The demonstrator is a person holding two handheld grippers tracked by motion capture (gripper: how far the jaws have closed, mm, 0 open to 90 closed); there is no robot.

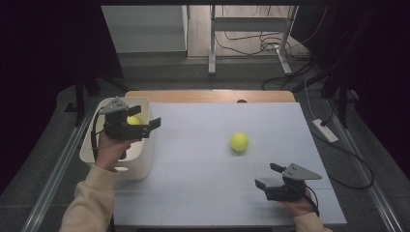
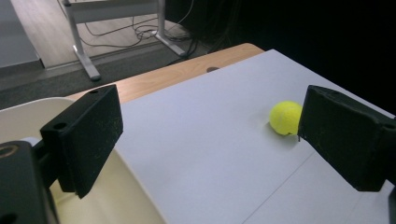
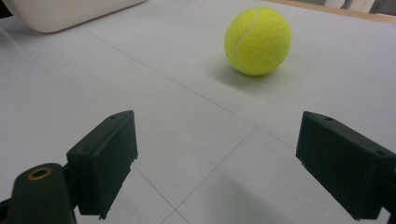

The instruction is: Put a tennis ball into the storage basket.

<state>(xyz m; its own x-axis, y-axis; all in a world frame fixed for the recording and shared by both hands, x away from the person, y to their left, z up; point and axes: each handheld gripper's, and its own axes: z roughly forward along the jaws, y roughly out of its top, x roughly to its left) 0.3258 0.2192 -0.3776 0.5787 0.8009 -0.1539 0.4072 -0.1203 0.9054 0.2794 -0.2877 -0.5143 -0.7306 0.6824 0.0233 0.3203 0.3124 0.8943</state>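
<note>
A pale grey-white mat [image 1: 217, 183] covers most of a wooden table [image 1: 208, 95], whose bare edge shows along the far side. Beyond it lies grey floor, a metal desk frame [image 1: 249, 34] with loose cables [image 1: 261, 46], and dark curtains [image 1: 372, 58] on either side.

At the table's left edge sits a cream plastic bin [image 1: 140, 166]. Inside it, a yellow ball [image 1: 133, 120] is partly hidden behind the left gripper [image 1: 145, 116], which hovers over the bin with its jaws spread apart and nothing between them. In the left gripper view the bin's rim [image 2: 32, 105] curves under the left jaw.

Right of the bin, out on the open mat and well apart from it, rests a tennis ball [image 1: 239, 141] [image 3: 258, 40]. In the left gripper view it [image 2: 285, 116] sits partly behind the right-hand jaw.

At the near right, the right gripper [image 1: 267, 175] is held low over the mat, jaws wide apart and empty, aimed toward the tennis ball, which lies ahead of it and untouched. A white power strip [image 1: 325, 130] lies on the floor to the right of the table.
</note>
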